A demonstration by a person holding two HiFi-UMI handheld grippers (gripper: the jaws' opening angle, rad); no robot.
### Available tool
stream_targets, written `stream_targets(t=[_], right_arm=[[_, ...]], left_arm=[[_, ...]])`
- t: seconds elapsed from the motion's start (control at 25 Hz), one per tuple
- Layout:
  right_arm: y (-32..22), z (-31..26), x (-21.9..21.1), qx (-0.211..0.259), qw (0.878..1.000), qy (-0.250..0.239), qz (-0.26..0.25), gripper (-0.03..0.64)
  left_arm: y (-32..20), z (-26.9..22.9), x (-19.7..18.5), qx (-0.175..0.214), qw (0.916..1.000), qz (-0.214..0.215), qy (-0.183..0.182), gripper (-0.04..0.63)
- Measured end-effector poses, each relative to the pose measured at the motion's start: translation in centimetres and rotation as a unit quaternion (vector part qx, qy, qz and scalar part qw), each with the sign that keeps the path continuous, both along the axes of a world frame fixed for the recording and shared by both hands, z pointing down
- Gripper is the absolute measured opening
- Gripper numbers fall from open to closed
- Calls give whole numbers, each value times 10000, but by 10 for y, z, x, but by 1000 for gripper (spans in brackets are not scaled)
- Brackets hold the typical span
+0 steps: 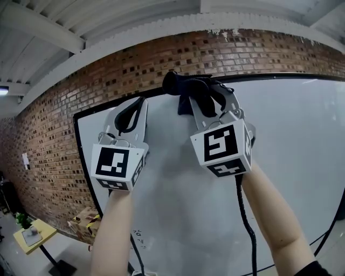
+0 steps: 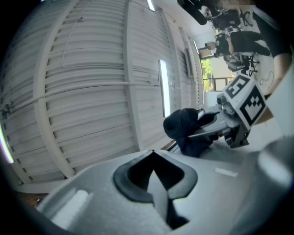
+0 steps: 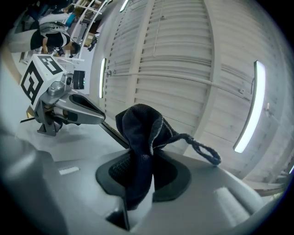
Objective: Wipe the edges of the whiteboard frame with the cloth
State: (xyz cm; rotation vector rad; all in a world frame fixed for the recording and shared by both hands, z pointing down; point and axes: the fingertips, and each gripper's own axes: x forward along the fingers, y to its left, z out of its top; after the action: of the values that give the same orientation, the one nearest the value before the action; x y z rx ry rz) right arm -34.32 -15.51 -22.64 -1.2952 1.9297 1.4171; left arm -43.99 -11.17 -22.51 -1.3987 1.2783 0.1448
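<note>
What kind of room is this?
Probably a workshop or studio-style workroom: a big whiteboard hangs on a bare brick wall, under a ribbed white ceiling with strip lights.

Grey tongs (image 1: 141, 103), black-white marker cubes (image 1: 116, 164), black cable (image 1: 243, 215).

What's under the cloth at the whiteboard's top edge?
Black top frame edge runs in from both sides; the stretch beneath the dark navy fabric cloth is covered. The right gripper's tongs clamp it.
</note>
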Motion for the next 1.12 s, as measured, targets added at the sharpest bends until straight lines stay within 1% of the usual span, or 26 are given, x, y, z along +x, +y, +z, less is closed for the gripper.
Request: stream_targets(t=[0.12, 0.24, 0.36, 0.52, 0.68, 0.8, 0.88, 1.0, 1.12], right_arm=[[-9, 0, 32, 39, 10000, -2, 32, 81], [-16, 2, 56, 57, 10000, -22, -7, 81], [-21, 5, 73, 56, 10000, -79, 5, 81], [-27, 8, 93, 10, 9997, -256, 25, 81], [-35, 6, 108, 8, 9991, -393, 138, 81], [-37, 3, 120, -22, 9987, -458, 234, 81], [-38, 1, 131, 6, 9981, -493, 379, 81], [-41, 0, 149, 37, 9967, -570, 570, 81], [-47, -1, 171, 20, 9958, -690, 599, 81]], left_arm=[[-5, -1, 25, -6, 10000, 37, 39, 5], [-6, -1, 45, -10, 9999, 118, 61, 4], [-5, -1, 57, -7, 9997, 241, 97, 4], [-7, -1, 69, -25, 9994, 326, 55, 3], [-12, -3, 83, -16, 9990, 424, -162, 4], [-10, -8, 94, -46, 9966, 811, -159, 4], [-11, -9, 103, -88, 9950, 973, -193, 3], [-14, -6, 115, -102, 9942, 1029, -299, 3], [-19, -5, 128, -78, 9944, 974, -394, 4]])
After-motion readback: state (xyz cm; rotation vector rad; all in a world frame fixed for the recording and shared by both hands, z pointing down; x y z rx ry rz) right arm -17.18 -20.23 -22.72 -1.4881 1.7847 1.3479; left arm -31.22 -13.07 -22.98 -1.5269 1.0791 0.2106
